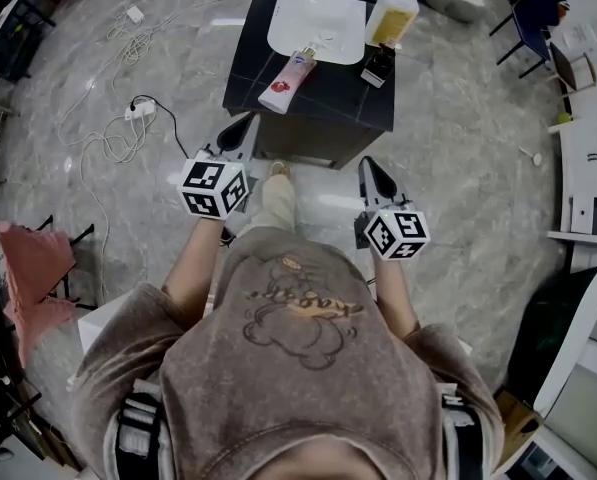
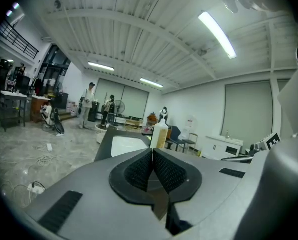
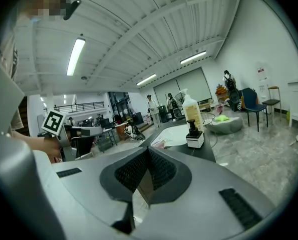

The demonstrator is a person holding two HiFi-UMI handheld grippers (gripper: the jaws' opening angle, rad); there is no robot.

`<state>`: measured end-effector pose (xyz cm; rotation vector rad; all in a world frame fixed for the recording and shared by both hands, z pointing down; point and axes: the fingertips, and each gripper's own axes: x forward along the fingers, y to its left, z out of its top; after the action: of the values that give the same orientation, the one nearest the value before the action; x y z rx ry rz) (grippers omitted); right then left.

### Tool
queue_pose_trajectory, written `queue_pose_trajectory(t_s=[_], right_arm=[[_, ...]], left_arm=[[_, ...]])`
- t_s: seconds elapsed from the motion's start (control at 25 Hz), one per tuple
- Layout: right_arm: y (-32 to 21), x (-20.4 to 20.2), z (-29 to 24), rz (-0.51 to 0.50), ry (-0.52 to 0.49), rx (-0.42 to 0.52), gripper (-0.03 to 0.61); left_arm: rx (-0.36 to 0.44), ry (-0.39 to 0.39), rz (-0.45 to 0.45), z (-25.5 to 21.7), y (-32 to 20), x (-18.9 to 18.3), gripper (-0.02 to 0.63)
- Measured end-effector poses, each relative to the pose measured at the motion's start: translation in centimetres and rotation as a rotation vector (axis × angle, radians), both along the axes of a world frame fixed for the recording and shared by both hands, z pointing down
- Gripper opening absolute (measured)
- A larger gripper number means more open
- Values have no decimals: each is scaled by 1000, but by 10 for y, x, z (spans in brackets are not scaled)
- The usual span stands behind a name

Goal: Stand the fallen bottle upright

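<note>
The fallen bottle (image 1: 287, 81), white with a pink-red label, lies on its side near the front left of a black counter (image 1: 328, 103); its pink end also shows in the right gripper view (image 3: 158, 143). My left gripper (image 1: 240, 128) is shut and empty, held just short of the counter's front edge, below the bottle. My right gripper (image 1: 371, 168) is also shut and empty, lower and to the right, off the counter. In each gripper view the pads meet, left gripper (image 2: 152, 151) and right gripper (image 3: 148, 151).
A white sink basin (image 1: 318, 18) is set in the counter. An upright yellow-white bottle (image 1: 391, 15) and a small black-and-white dispenser (image 1: 379, 65) stand at its right. Cables and a power strip (image 1: 128, 118) lie on the floor at left. White cabinets (image 1: 588, 178) stand at right.
</note>
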<state>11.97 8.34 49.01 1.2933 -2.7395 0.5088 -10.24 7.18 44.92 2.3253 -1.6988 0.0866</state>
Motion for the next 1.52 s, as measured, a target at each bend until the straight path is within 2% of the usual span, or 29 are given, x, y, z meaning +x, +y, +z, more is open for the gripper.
queue_pose_trajectory(t_s=[0.44, 0.92, 1.24, 1.52], right_arm=[[-111, -30, -13, 8, -5, -4, -2], [-225, -64, -40, 74, -2, 20, -2], [-273, -77, -43, 126, 2, 22, -2], [-291, -72, -41, 139, 5, 12, -2]], left_arm=[[-3, 6, 23, -13, -115, -27, 21], [-2, 0, 135, -36, -243, -49, 21], [-36, 13, 199, -27, -289, -51, 21], [-47, 19, 218, -23, -306, -42, 21]])
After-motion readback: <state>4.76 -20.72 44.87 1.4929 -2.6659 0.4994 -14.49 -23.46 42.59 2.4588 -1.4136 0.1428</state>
